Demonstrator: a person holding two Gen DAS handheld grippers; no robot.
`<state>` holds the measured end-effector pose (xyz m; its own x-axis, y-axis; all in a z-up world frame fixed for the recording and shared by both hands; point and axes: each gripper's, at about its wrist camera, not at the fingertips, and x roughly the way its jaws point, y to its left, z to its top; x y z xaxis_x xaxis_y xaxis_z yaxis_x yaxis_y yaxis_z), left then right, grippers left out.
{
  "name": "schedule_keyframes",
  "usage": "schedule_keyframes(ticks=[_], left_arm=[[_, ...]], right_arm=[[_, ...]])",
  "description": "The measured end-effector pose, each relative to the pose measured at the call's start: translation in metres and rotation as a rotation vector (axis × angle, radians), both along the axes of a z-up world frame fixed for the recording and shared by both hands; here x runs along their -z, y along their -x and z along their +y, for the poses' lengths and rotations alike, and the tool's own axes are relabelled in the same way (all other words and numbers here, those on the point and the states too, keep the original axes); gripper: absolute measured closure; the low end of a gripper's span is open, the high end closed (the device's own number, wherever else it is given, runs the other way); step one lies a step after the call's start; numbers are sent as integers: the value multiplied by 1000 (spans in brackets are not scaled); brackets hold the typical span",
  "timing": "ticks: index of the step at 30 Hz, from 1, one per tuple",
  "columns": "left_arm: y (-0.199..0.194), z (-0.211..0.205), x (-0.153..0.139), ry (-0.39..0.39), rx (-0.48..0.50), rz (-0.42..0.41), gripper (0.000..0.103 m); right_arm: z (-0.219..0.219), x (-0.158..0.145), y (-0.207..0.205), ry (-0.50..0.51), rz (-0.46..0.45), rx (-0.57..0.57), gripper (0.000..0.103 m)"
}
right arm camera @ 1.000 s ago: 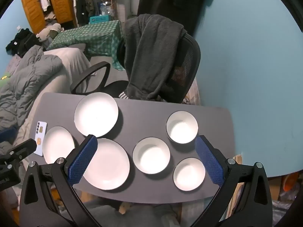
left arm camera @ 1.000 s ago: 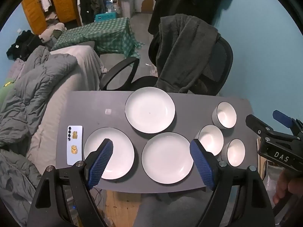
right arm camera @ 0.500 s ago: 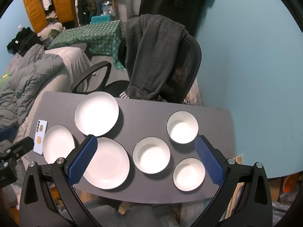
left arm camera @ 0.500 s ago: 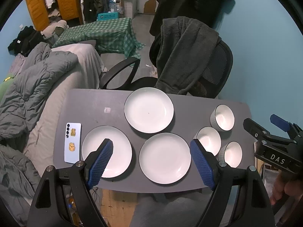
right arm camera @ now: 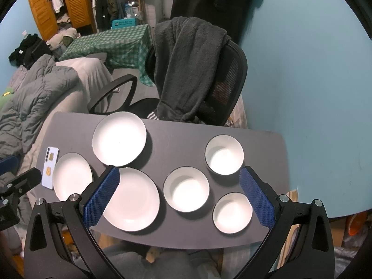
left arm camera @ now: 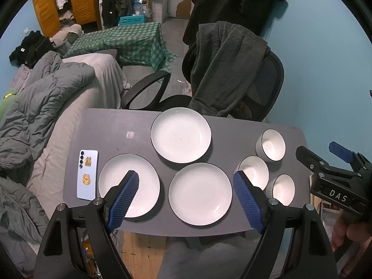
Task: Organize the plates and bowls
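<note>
Three white plates lie on the grey table (left arm camera: 116,127): a far plate (left arm camera: 181,134), a near-left plate (left arm camera: 148,181) and a near-middle plate (left arm camera: 200,194). Three white bowls stand at the right: a far bowl (left arm camera: 270,144), a middle bowl (left arm camera: 254,171) and a near bowl (left arm camera: 282,189). In the right wrist view the plates (right arm camera: 119,138) (right arm camera: 71,175) (right arm camera: 133,198) and bowls (right arm camera: 224,154) (right arm camera: 186,188) (right arm camera: 232,212) also show. My left gripper (left arm camera: 186,195) is open, high above the table's near edge. My right gripper (right arm camera: 179,195) is open, high above the bowls.
A phone (left arm camera: 88,174) lies at the table's left edge. A black office chair (left arm camera: 255,86) draped with a grey robe stands behind the table. A bed with a grey duvet (left arm camera: 34,107) is at the left. The blue wall is at the right.
Both grippers have drifted slightly back and up, so the table looks a little smaller. Plates and bowls have not moved.
</note>
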<state>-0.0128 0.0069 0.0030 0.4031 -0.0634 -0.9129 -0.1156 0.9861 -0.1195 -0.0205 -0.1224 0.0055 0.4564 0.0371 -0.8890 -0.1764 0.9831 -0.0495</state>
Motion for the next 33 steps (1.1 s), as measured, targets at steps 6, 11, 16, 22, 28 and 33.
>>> schedule_keyframes(ticks=[6,11,16,22,28,33], left_arm=[[0,-3,1,1,1,8,18],[0,-3,2,4,-3,12,18],[1,-1,3,6,1,12,18],[1,-1,2,5,4,9,18],[1,0,3,7,4,9,18],[1,0,3,9,5,11,18]], right_arm=[[0,0,-1,1,1,0,2],[0,0,-1,-1,2,-1,2],[-2,3,-2,-2,4,0,2],[1,4,3,-2,3,-2,2],[2,4,4,-1,2,-3,2],[3,4,3,0,2,-4,2]])
